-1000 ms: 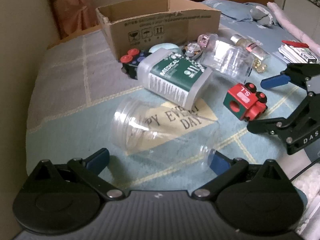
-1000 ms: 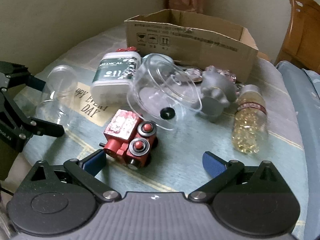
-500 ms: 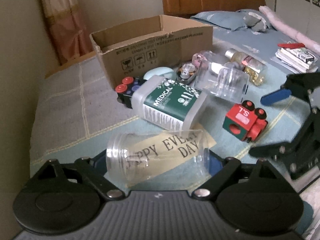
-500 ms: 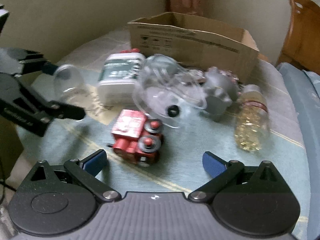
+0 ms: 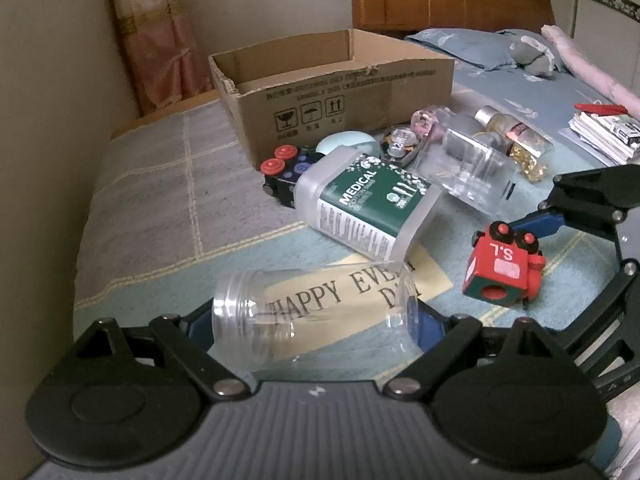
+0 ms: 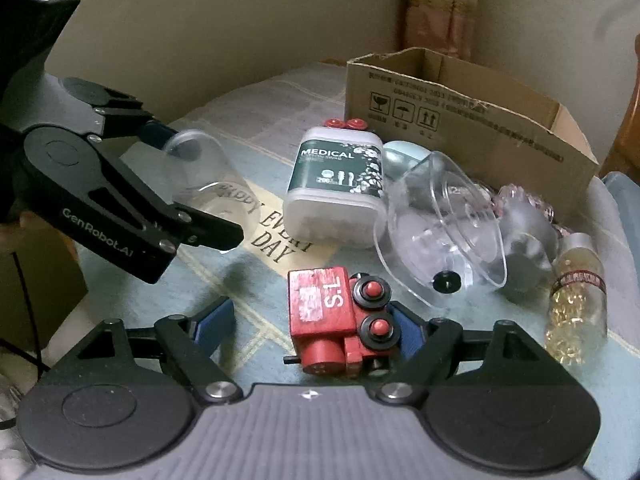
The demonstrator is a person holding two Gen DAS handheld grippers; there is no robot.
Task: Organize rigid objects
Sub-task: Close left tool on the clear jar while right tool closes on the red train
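Observation:
My left gripper (image 5: 312, 324) is shut on a clear plastic jar (image 5: 312, 316) held sideways above the cloth; it also shows in the right wrist view (image 6: 200, 180), between the left gripper's fingers (image 6: 208, 232). My right gripper (image 6: 308, 326) is open around a red toy train (image 6: 340, 324), which lies on the cloth; its right pad (image 6: 404, 328) is close to the train's wheels. The train also shows in the left wrist view (image 5: 502, 268) with the right gripper (image 5: 576, 252) around it. An open cardboard box (image 5: 332, 92) stands at the back.
A white and green medical swab box (image 5: 368, 208), a clear lidded container (image 5: 464, 168), a bottle of yellow capsules (image 6: 576, 308), a black toy with red knobs (image 5: 280, 176) and small trinkets (image 5: 400, 144) lie before the box. Papers (image 5: 604, 128) lie far right.
My left gripper closed on the clear jar and lifted it off the cloth. My right gripper moved forward until its open fingers came around the red train.

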